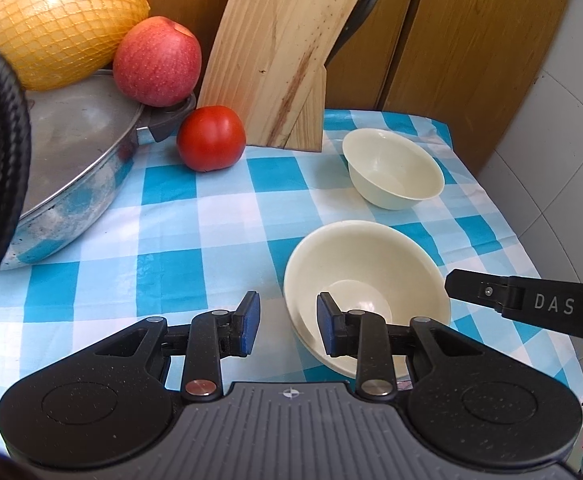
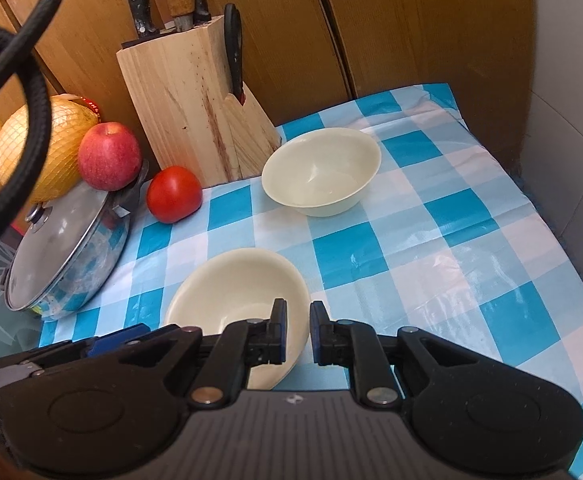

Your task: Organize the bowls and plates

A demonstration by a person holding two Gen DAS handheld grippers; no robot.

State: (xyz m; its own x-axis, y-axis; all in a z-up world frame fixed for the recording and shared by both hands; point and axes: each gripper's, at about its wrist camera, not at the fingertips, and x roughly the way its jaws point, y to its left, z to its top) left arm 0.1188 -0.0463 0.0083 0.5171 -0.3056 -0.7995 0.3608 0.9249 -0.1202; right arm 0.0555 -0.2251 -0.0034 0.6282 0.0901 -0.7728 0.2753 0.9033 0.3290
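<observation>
Bowls, 2 of them, look rigid, glossy, probably slippery and breakable, best pinched at the rim; both left fingers and right fingers are spread, holding nothing.

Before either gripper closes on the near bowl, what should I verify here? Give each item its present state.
1. Left gripper open, straddling the near bowl rim: ok.
2. Right gripper open at the bowl's opposite rim: ok.
3. Near bowl seated on the plate beneath: cannot tell.
4. Far bowl upright, apart from the near one: ok.
5. Tomato away from both bowls: ok.
</observation>
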